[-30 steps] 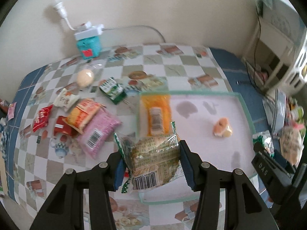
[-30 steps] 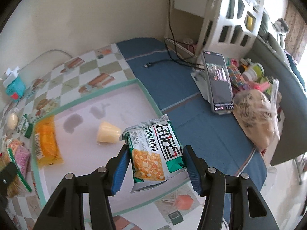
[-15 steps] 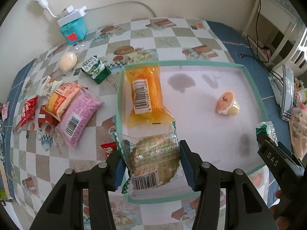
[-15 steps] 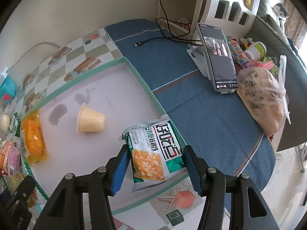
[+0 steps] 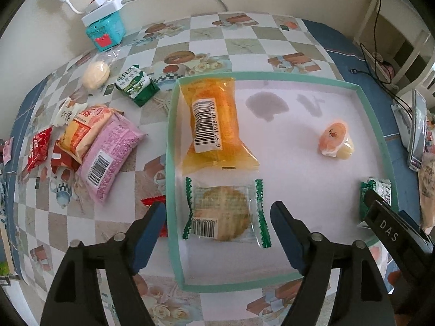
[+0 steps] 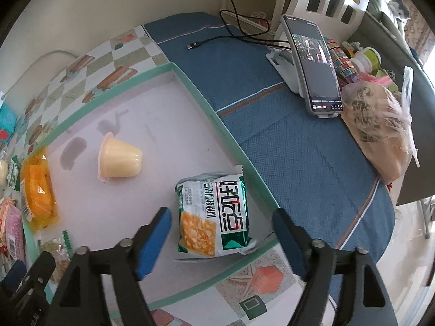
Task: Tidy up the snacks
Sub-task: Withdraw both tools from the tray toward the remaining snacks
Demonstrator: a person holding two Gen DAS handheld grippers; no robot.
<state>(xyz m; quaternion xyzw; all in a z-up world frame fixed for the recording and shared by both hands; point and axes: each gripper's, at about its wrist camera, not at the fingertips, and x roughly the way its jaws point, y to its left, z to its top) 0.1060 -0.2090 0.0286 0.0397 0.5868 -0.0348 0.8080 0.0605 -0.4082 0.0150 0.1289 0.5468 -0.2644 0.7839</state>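
The left hand-held gripper (image 5: 217,222) had just spread its jaws, which stood apart, clear of the clear-wrapped round biscuit (image 5: 221,209) lying between them in the tray (image 5: 170,179). The right hand-held gripper (image 6: 221,226) had likewise just opened and stood apart around the green snack packet (image 6: 213,217), which lay by the tray's near corner. The green-rimmed white tray also held an orange packet (image 5: 214,125) and a jelly cup (image 5: 335,142) on its side. Left of the tray, on the checked surface (image 5: 244,43), lay a pink packet (image 5: 108,154), a small green packet (image 5: 136,85) and other loose snacks. A phone (image 6: 315,68) stood on the blue cloth (image 6: 285,141).
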